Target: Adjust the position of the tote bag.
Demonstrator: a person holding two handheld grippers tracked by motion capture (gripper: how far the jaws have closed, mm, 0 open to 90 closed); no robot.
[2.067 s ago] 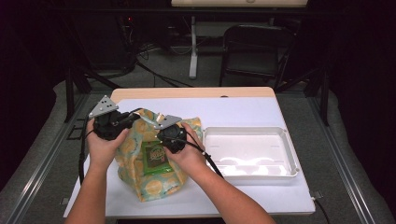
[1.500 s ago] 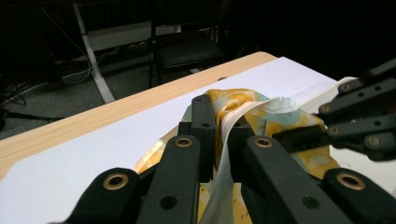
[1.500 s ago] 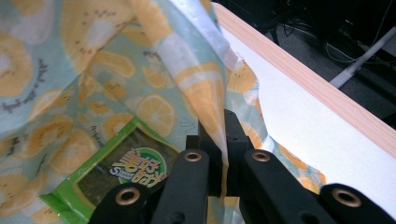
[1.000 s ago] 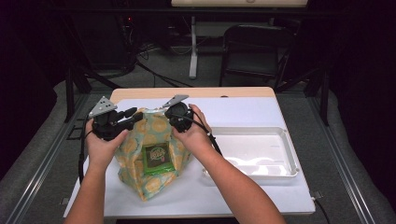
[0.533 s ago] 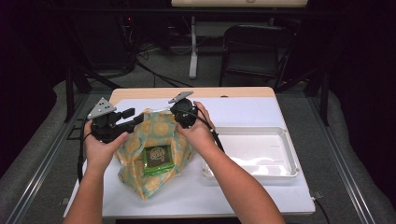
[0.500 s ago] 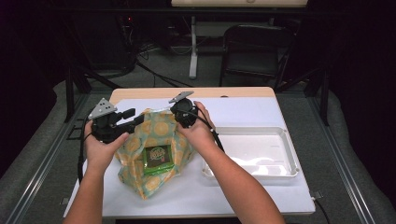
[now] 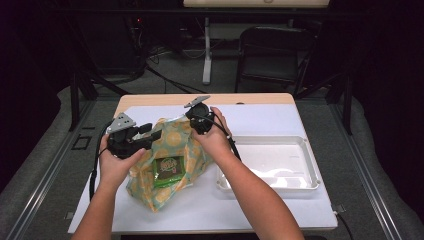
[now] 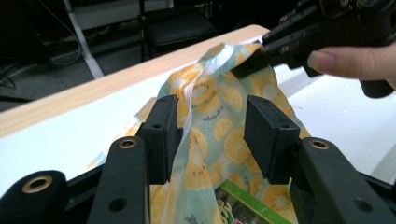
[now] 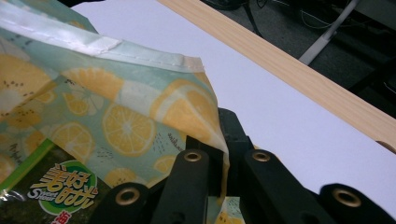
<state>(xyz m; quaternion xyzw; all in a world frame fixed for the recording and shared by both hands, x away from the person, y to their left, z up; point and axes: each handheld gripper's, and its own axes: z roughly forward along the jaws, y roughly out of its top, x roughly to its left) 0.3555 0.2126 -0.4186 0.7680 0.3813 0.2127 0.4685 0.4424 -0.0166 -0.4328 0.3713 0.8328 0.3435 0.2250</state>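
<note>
lemon-print bag (image 7: 172,150), perhaps semi-transparent, green packet (image 7: 168,170) inside

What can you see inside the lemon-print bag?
Through the lemon-print bag shows a green snack packet with a printed label. Its lower part and anything beneath it are covered by the bag's patterned side.

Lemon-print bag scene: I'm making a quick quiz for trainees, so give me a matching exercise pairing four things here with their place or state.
Things:
1. lemon-print bag
2. white tray
3. left claw
4. right claw

States:
A. open, bag's edge between its jaws
B. bare, at the table's right
C. shut on the bag's corner
D. holds a green snack packet

Pairs: 1-D, 2-B, 3-A, 4-C
</note>
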